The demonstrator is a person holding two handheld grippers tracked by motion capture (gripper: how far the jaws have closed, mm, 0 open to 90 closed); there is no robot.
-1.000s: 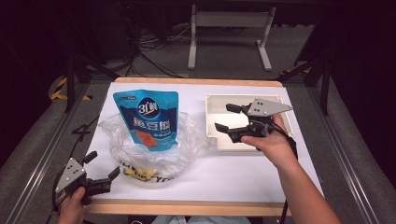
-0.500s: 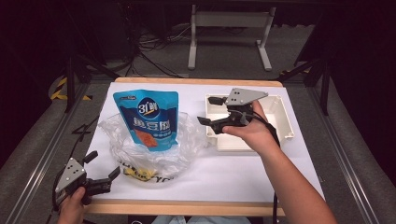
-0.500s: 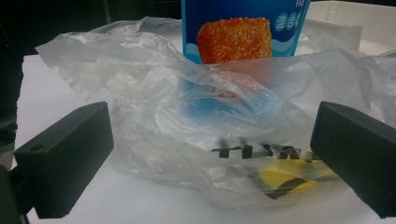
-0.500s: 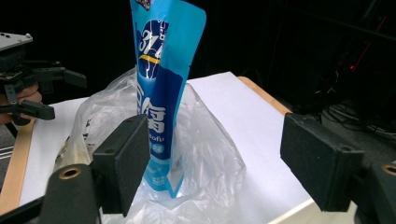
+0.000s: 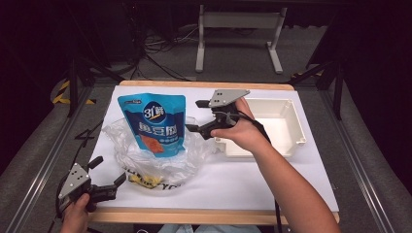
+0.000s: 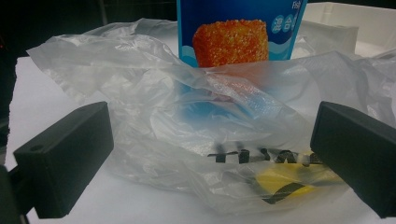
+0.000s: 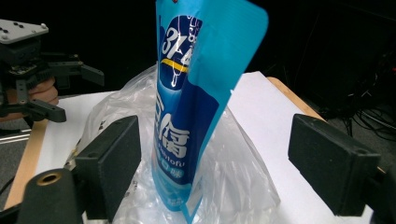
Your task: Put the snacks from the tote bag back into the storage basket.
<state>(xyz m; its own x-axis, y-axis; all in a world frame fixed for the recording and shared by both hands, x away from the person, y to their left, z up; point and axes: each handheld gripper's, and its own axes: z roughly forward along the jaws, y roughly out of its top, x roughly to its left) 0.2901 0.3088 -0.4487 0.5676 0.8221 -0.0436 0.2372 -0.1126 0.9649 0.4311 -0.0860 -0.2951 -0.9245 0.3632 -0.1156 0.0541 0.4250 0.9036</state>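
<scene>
A blue snack pouch [image 5: 154,124] stands upright inside a crumpled clear plastic bag [image 5: 160,160] at the table's left middle. My right gripper [image 5: 192,116] hovers just right of the pouch and points at it. Its jaws have just been opening and are now open. In the right gripper view the pouch [image 7: 191,102] stands between the jaws of the right gripper [image 7: 222,163], farther off and untouched. My left gripper [image 5: 111,170] rests open at the front left corner. In the left gripper view the left gripper [image 6: 210,154] faces the bag [image 6: 154,93], not gripping it.
A white tray [image 5: 272,128] sits at the right of the white table sheet, behind my right hand. Something yellow [image 5: 145,180] lies in the bag's front part. Dark floor, cables and a stand lie beyond the table's far edge.
My right gripper has travelled left from over the white tray to beside the blue pouch, and its jaws stand wider. The left gripper, pouch and bag have not moved.
</scene>
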